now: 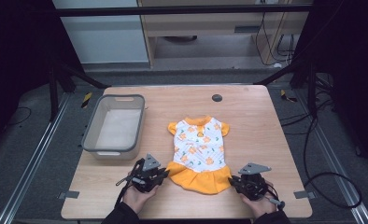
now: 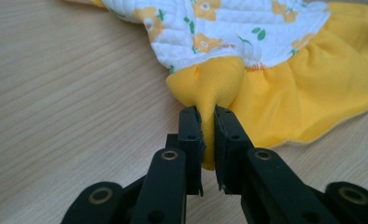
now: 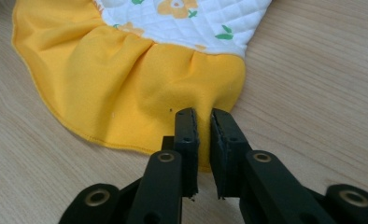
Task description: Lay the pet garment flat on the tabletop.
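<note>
While the dress [image 1: 200, 151] lies flat mid-frame on the desk [image 1: 257, 121], left tongs [image 2: 208, 122] pinch its skirt corner; right tongs [image 3: 203, 122] clamp the opposite corner.

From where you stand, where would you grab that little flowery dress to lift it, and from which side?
By the two bottom corners of the orange skirt, coming in from the near edge of the table. The dress lies flat, hem toward the person, and the ruffled corners bunch easily. The left gripper already pinches one fold; the right gripper sits at the other corner.
</note>
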